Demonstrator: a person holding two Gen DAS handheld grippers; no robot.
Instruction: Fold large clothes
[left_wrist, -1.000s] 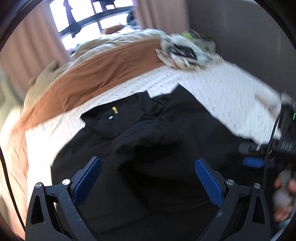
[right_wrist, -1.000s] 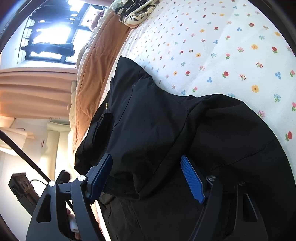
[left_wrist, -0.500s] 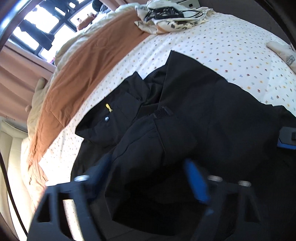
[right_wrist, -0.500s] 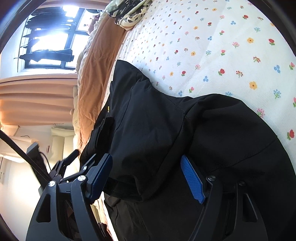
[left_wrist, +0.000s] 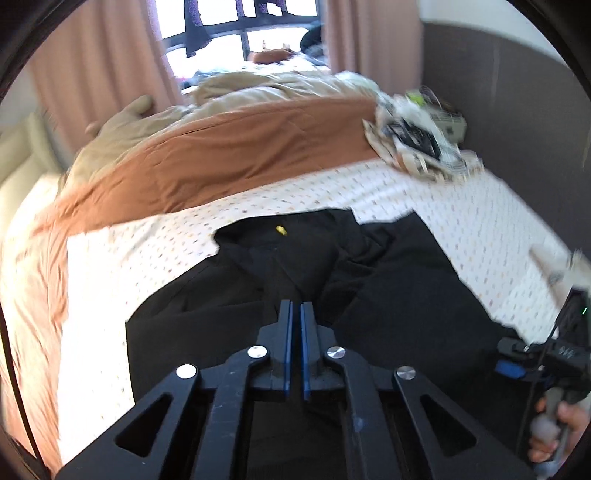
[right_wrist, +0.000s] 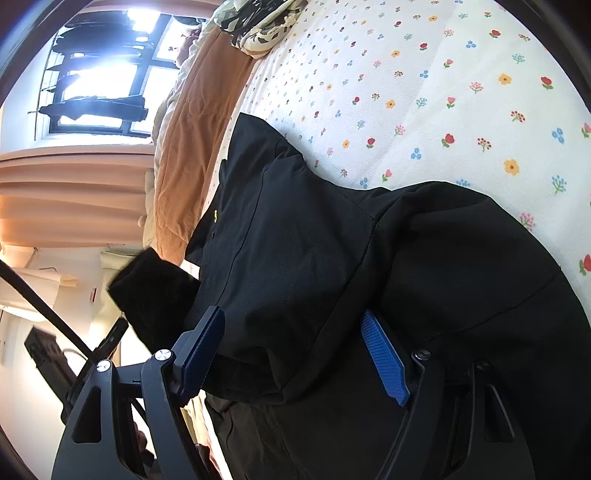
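A large black jacket (left_wrist: 388, 280) with a small yellow zip pull lies spread and creased on the flowered bed sheet (left_wrist: 147, 251); it also fills the right wrist view (right_wrist: 314, 240). My left gripper (left_wrist: 295, 314) has its blue pads pressed almost together over the jacket's middle; the narrow gap between them looks empty. In the right wrist view a black sleeve end (right_wrist: 155, 291) hangs raised at the left, beside the left tool. My right gripper (right_wrist: 291, 350) is open, its blue pads astride a fold of the jacket's near edge.
A brown and beige quilt (left_wrist: 229, 155) is bunched at the far side of the bed. A patterned cloth pile (left_wrist: 417, 144) lies at the far right corner. Curtains and a window (left_wrist: 240, 33) stand behind. A grey wall (left_wrist: 498, 92) runs along the right.
My left gripper has gone from wide open to closed and swung back over the jacket's middle. A black sleeve end has risen at the left of the right wrist view. My right gripper stays open in place.
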